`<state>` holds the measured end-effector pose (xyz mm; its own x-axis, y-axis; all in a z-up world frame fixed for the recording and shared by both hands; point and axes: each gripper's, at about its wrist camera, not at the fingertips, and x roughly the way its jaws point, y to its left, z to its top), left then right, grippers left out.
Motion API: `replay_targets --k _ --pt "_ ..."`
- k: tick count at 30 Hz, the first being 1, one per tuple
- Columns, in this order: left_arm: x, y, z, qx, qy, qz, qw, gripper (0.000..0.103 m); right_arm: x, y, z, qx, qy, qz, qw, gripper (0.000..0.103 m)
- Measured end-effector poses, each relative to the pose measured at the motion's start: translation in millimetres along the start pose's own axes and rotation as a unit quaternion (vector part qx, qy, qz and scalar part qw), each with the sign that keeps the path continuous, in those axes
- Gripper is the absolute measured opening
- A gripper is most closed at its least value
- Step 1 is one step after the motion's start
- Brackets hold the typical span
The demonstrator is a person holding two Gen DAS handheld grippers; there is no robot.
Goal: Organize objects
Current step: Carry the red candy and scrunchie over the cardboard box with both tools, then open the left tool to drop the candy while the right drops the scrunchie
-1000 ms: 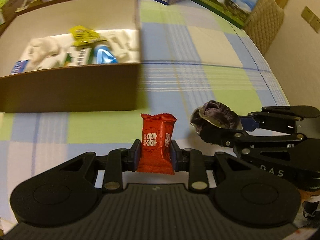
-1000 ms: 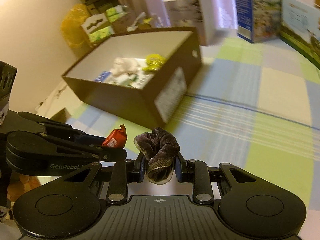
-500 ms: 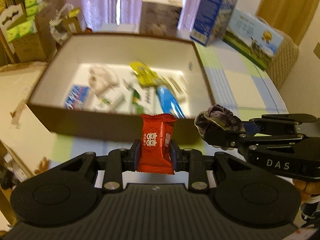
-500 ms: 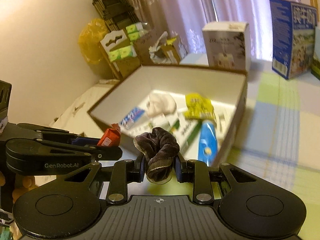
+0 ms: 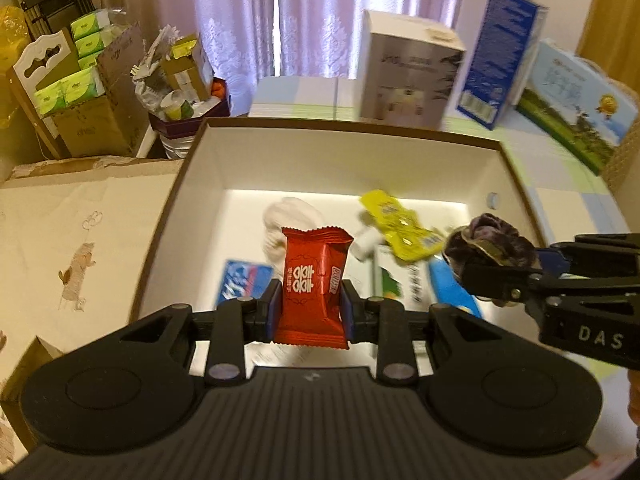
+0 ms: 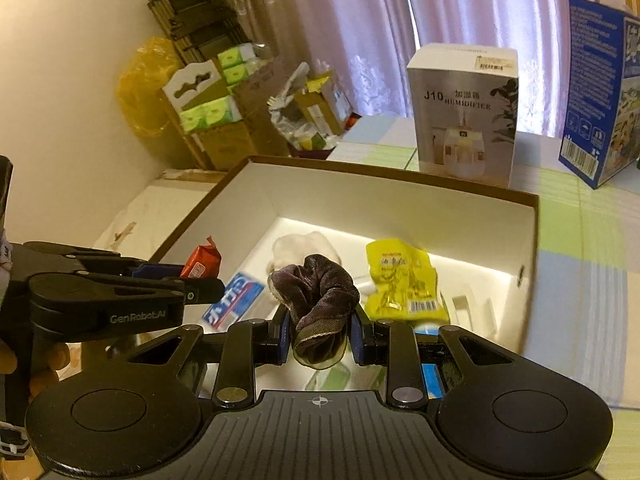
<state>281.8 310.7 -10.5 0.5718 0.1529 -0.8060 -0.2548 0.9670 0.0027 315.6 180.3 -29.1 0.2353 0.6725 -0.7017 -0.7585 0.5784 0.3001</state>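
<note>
The left gripper [image 5: 310, 312] is clamped on a red candy packet [image 5: 314, 290], held upright at lower centre of the left wrist view. The right gripper [image 6: 320, 334] is clamped on a dark purple scrunchie [image 6: 320, 300]. Both hang over the open brown box [image 6: 400, 200], mid-frame. In the box lie a yellow snack pouch [image 6: 402, 280], a blue-and-white packet [image 6: 234, 300] and a white item [image 5: 292, 216], possibly cloth.
</note>
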Motion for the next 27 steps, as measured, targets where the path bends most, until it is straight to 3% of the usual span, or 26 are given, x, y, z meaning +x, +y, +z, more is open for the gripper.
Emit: replay_targets --k 8,16,27 --pt "54 23 28 0.012 0.030 0.017 0.9993 0.025 37 -6 22 0.012 0.008 -0.012 1.000 0.026" --pt "85 35 48 0.020 0.029 0.019 0.9992 0.026 55 -9 38 0.017 0.004 -0.020 1.000 0.026" --pt "87 44 60 0.025 0.012 0.014 0.9995 0.052 73 -9 42 0.021 0.004 -0.022 1.000 0.026"
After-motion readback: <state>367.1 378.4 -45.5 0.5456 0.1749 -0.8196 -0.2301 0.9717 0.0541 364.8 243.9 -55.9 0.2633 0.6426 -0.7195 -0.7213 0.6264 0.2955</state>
